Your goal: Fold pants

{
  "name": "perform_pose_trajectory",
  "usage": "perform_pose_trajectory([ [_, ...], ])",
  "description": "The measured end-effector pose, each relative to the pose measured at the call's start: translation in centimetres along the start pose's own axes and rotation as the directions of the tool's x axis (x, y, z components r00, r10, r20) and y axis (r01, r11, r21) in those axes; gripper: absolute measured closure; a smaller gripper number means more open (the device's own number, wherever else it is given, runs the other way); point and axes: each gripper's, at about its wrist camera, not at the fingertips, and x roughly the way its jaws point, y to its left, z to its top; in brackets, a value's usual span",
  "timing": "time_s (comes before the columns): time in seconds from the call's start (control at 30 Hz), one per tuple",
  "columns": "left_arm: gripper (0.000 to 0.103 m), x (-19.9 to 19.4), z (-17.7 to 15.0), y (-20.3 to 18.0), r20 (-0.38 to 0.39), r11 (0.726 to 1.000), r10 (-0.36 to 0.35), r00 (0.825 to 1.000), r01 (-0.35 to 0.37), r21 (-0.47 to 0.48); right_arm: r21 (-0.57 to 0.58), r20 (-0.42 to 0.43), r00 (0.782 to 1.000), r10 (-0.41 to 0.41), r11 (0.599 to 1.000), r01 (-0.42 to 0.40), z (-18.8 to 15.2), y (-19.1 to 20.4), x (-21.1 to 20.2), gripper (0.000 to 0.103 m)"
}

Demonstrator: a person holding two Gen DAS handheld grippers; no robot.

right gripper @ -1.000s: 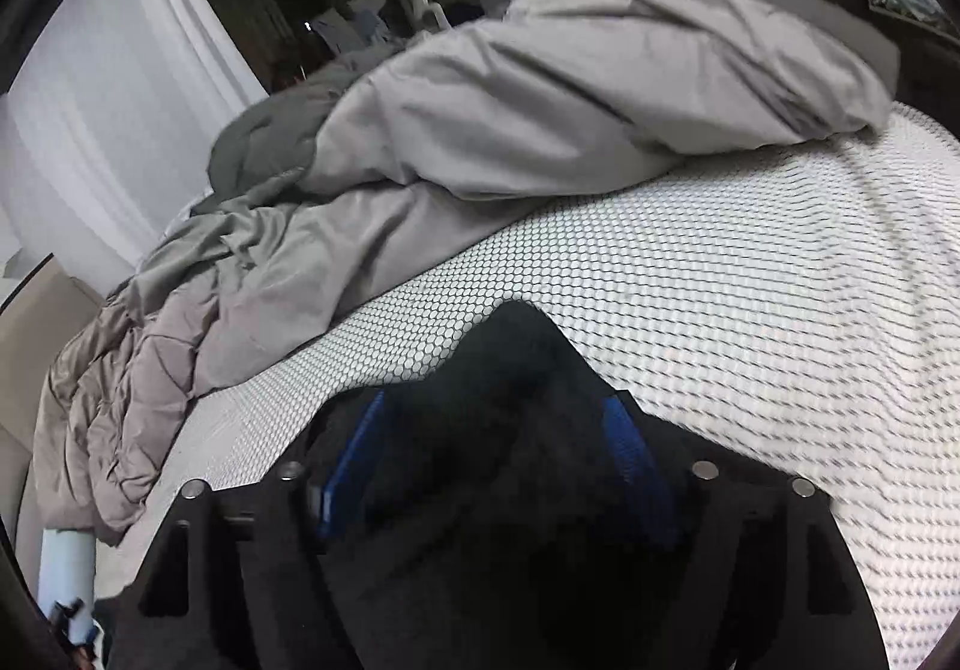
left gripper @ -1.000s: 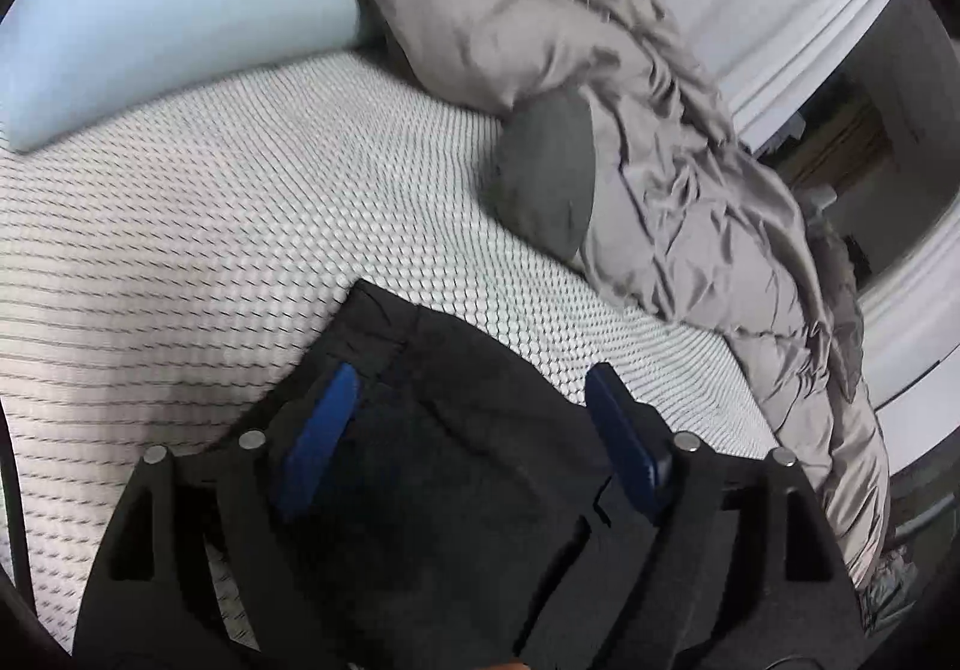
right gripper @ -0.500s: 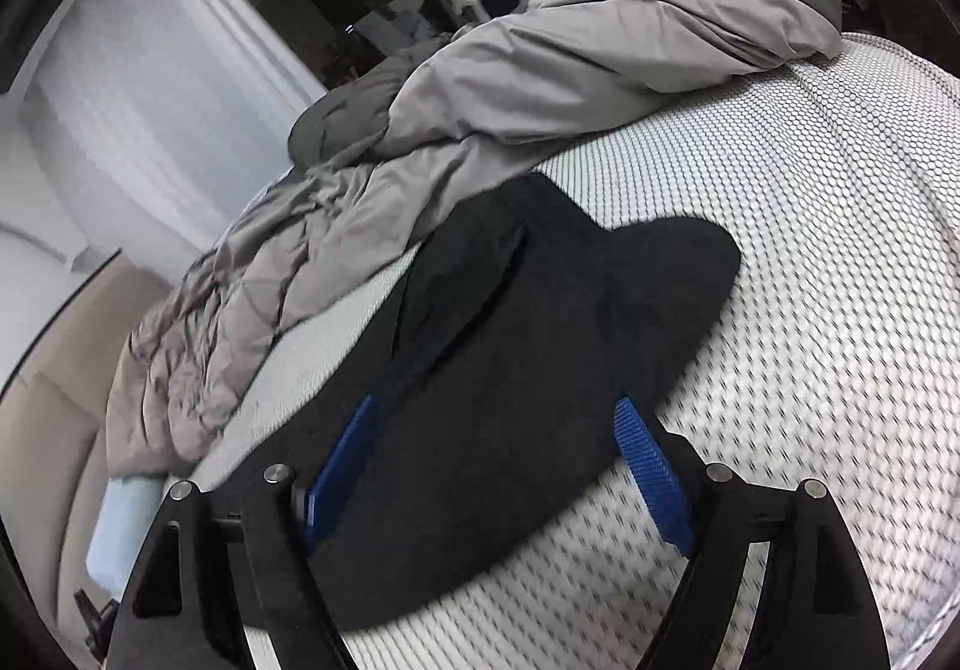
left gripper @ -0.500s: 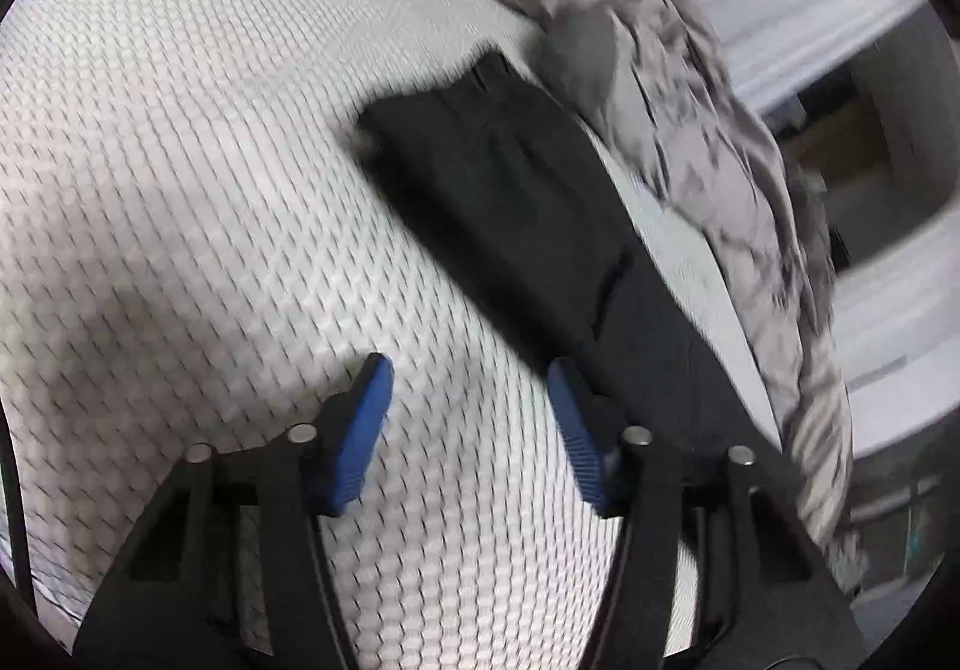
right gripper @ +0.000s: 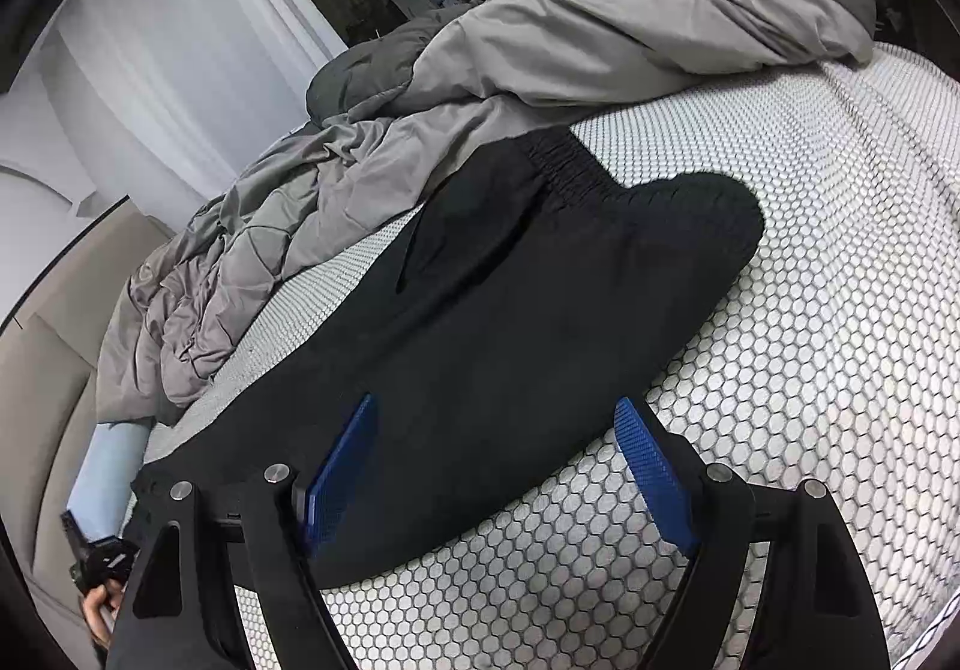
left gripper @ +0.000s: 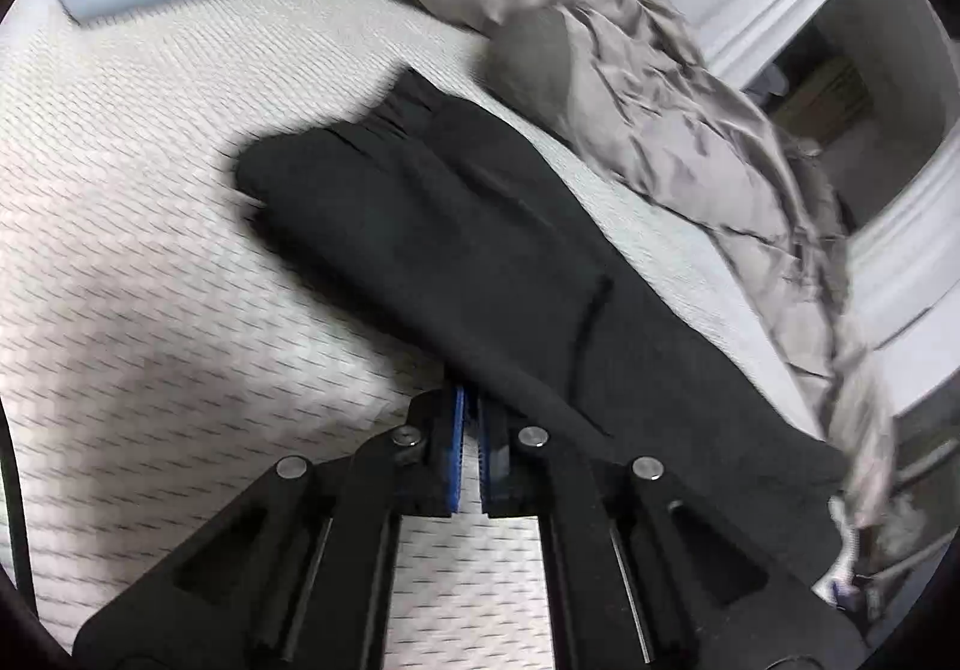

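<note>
The black pants [left gripper: 480,262] lie folded lengthwise on the mattress [left gripper: 150,250]. The left gripper [left gripper: 471,418] has its jaws nearly closed at the pants' edge; whether it pinches fabric, I cannot tell. The right gripper [right gripper: 498,460] is wide apart over the pants.

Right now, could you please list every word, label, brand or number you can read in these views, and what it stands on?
None can be read.
The black pants show no visible tag or print.
The grey duvet, the mattress cover and both grippers carry no lettering.
</note>
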Motion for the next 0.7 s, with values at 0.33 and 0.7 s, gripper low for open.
perform_pose_trajectory([
  [0.33,0.061,-4.0,-1.6,3.1,0.036,0.990,-0.042,0.998,0.047,-0.130,0.066,-0.014,1.000,0.013,0.998,-0.012,0.3,-2.1,-0.9,0.021],
  [0.7,0.054,1.4,-1.9,-0.3,-0.059,0.968,-0.171,0.983,0.157,-0.198,0.443,-0.029,0.981,0.192,0.882,-0.159,3.5,-10.8,4.9,0.036],
])
